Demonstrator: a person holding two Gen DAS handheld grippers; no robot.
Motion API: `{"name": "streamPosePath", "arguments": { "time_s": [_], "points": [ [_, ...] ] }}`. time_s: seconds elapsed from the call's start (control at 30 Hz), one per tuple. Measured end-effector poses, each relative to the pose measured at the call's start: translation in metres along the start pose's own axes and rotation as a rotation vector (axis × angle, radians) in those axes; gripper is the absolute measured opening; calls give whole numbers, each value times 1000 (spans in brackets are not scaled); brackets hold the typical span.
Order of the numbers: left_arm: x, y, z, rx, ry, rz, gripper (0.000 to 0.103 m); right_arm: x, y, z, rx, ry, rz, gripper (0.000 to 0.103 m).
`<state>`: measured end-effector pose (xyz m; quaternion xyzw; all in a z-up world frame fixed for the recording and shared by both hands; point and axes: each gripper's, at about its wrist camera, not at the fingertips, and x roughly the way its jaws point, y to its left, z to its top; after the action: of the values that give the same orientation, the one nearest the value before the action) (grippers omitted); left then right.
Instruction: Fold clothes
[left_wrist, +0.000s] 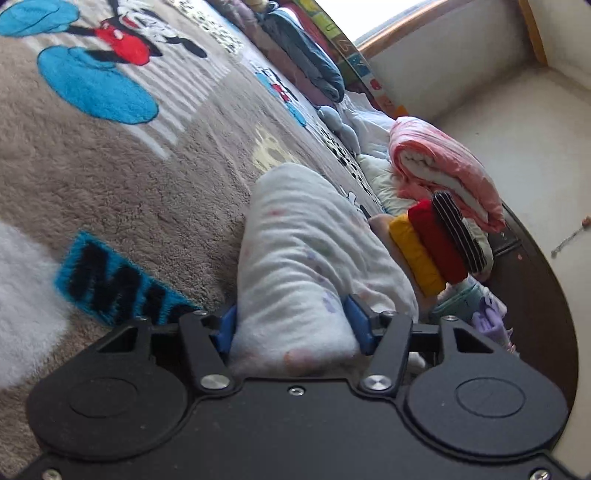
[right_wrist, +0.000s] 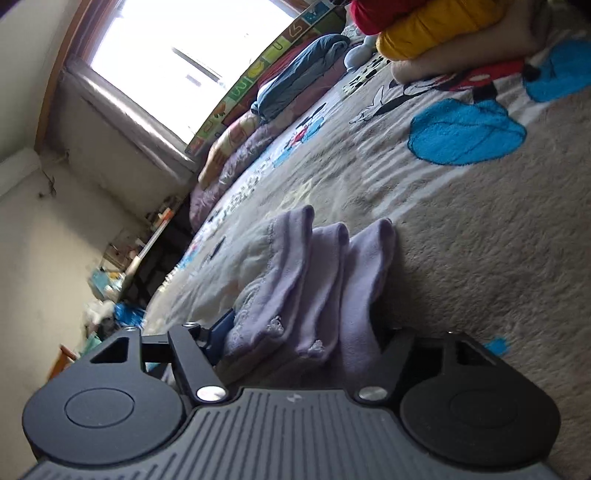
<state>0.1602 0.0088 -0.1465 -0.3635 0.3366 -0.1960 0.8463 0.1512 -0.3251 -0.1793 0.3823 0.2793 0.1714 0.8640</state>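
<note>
In the left wrist view my left gripper (left_wrist: 291, 325) is shut on a folded white garment (left_wrist: 306, 251) with faint coloured dots; its blue pads press both sides of the thick fold, which lies on the beige cartoon blanket (left_wrist: 110, 177). In the right wrist view my right gripper (right_wrist: 303, 332) is shut on a folded lilac garment (right_wrist: 321, 280) with lace trim, several layers standing between the fingers, resting on the same blanket (right_wrist: 480, 240). The right finger of that gripper is hidden by the cloth.
A stack of folded clothes, yellow (left_wrist: 417, 254), red (left_wrist: 439, 243) and striped (left_wrist: 460, 232), stands beyond the white garment, with a pink quilt (left_wrist: 447, 166) behind. Blue bedding (left_wrist: 306, 55) lies along the far edge. The bed's dark edge (left_wrist: 532, 295) drops at right. A window (right_wrist: 177, 55) shows.
</note>
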Motion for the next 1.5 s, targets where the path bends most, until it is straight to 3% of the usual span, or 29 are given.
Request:
{"name": "streamPosePath", "arguments": {
  "time_s": [0.3, 0.53, 0.67, 0.93, 1.0, 1.03, 1.07, 1.1, 1.13, 1.2, 1.27, 1.4, 1.43, 1.47, 1.5],
  "points": [
    [-27, -6, 6, 17, -68, -70, 49, -11, 6, -4, 29, -66, 94, 56],
    [-85, -6, 39, 19, -184, -98, 49, -3, 49, -2, -17, -79, 220, 54],
    [-122, 1, 59, -6, -276, -93, 49, 17, 85, 2, -46, -53, 292, 54],
    [-183, 45, 70, -128, -392, 11, 49, 72, 152, -8, -49, 53, 407, 54],
    [-191, 62, 69, -175, -387, 60, 50, 89, 162, -18, -43, 111, 401, 54],
    [-189, 72, 69, -196, -366, 97, 57, 100, 162, -24, -43, 152, 373, 54],
    [-181, 84, 68, -203, -318, 145, 72, 114, 160, -32, -45, 201, 312, 60],
    [-171, 95, 67, -208, -252, 199, 75, 129, 153, -42, -47, 257, 223, 64],
    [-169, 103, 66, -225, -228, 205, 76, 140, 146, -50, -46, 292, 160, 65],
    [-172, 115, 64, -265, -226, 172, 77, 140, 133, -59, -34, 269, 168, 64],
    [-173, 119, 67, -275, -229, 161, 79, 129, 139, -61, -43, 248, 167, 73],
    [-169, 126, 71, -295, -238, 142, 81, 117, 136, -61, -4, 209, 180, 76],
    [-167, 126, 72, -287, -239, 144, 76, 118, 134, -62, 2, 218, 178, 75],
    [-164, 125, 73, -282, -242, 134, 62, 121, 134, -65, 1, 227, 180, 71],
    [-164, 123, 73, -277, -251, 122, 60, 126, 135, -65, 10, 238, 191, 67]
  ]
}}
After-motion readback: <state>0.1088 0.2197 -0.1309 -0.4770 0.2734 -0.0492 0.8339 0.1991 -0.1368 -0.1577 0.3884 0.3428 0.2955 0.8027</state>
